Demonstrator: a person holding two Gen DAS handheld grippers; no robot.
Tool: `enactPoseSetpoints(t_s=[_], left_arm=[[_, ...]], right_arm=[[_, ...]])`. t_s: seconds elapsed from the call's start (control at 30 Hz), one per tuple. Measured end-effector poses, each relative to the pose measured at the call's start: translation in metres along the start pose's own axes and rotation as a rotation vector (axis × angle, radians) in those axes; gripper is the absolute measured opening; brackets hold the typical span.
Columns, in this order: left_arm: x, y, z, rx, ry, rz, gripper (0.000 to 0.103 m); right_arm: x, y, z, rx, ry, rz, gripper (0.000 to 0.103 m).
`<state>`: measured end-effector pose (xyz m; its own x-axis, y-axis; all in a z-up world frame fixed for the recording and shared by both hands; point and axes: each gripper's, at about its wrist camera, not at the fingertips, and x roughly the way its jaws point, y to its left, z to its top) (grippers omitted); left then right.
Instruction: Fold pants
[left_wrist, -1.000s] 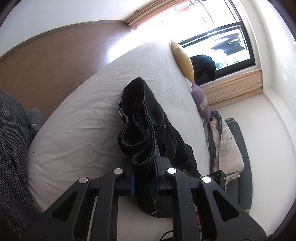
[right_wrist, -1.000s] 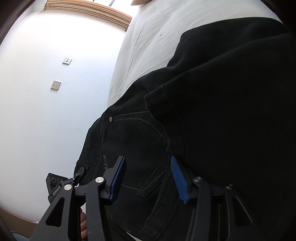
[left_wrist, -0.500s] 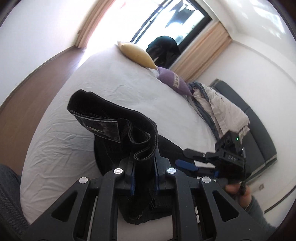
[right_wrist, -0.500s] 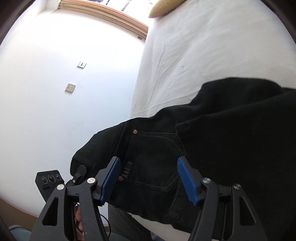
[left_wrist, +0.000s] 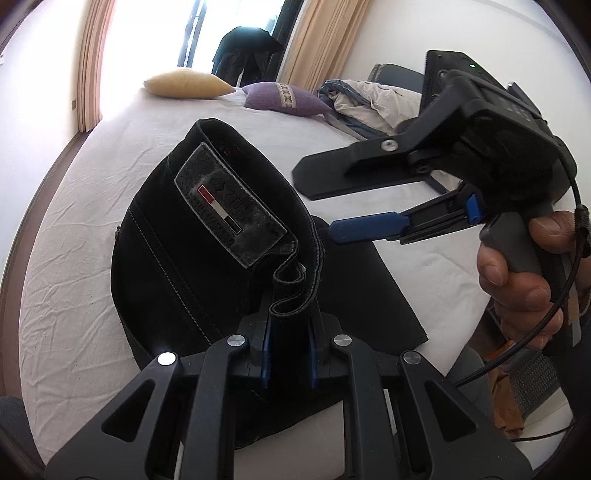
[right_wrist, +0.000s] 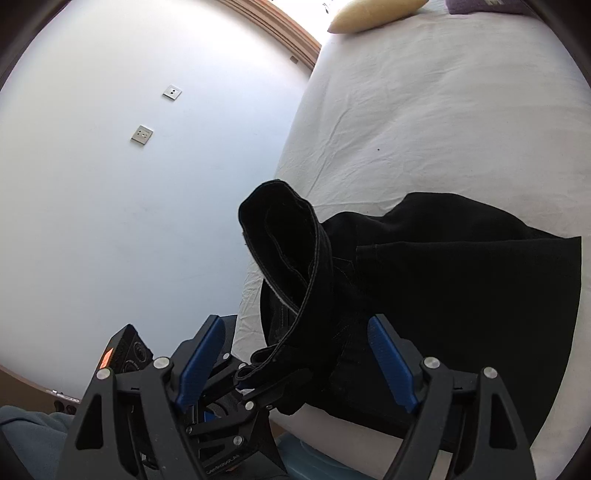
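Observation:
The black pants (left_wrist: 207, 258) lie bunched on the white bed (left_wrist: 92, 206). My left gripper (left_wrist: 290, 325) is shut on the waistband and holds it lifted, with the brand patch (left_wrist: 229, 218) facing me. My right gripper (right_wrist: 295, 350) is open and empty, just above the pants (right_wrist: 461, 280) near the bed's front edge. It also shows in the left wrist view (left_wrist: 325, 199), to the right of the raised waistband. In the right wrist view the left gripper (right_wrist: 243, 378) pinches the waistband loop (right_wrist: 291, 236).
A yellow pillow (left_wrist: 188, 83) and a purple pillow (left_wrist: 284, 98) lie at the far end of the bed. A heap of light clothes (left_wrist: 373, 103) sits on a dark sofa to the right. A white wall with sockets (right_wrist: 142, 133) is left of the bed.
My left gripper has lifted the waistband higher and turned it, so the patch faces me. My right gripper has pulled back from the pants and come closer to the left one.

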<state>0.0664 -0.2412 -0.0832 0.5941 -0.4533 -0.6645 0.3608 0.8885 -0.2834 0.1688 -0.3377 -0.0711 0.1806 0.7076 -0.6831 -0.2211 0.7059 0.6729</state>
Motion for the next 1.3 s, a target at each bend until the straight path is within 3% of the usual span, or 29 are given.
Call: enactPoseSetpoints(t_s=[0.1,0.17,0.27,0.4,0.5,0.87,1.07,1.3], left_arm=[[-0.001,-0.005,-0.005,0.039,-0.001,0.019,0.013],[0.0,-0.001,-0.007,0.052,0.0,0.029,0.013],[0.0,-0.005,-0.01,0.081,0.003,0.044,0.013],[0.003,-0.014,-0.012,0.124,0.013,0.062,0.013],[0.003,-0.018,-0.01,0.128,0.01,0.051,0.013],[0.023,-0.076,0.005,0.27,0.051,-0.046,0.013],[0.063,-0.107,0.008,0.325,0.12,-0.074,0.013],[0.11,-0.133,-0.004,0.375,0.199,-0.06,0.013]], right_arm=[[0.015,0.002,0.005,-0.001,0.029,-0.017,0.082],[0.025,0.013,0.007,-0.036,0.045,-0.075,0.079],[0.036,0.028,0.01,-0.111,0.076,-0.205,0.065],[0.046,0.039,0.011,-0.198,0.099,-0.309,0.029],[0.042,0.04,0.009,-0.245,0.074,-0.336,0.021],[-0.037,-0.034,-0.01,-0.108,-0.071,-0.174,0.017],[-0.059,-0.085,-0.019,-0.032,-0.099,-0.182,0.017],[-0.057,-0.141,-0.022,0.036,-0.085,-0.161,0.017]])
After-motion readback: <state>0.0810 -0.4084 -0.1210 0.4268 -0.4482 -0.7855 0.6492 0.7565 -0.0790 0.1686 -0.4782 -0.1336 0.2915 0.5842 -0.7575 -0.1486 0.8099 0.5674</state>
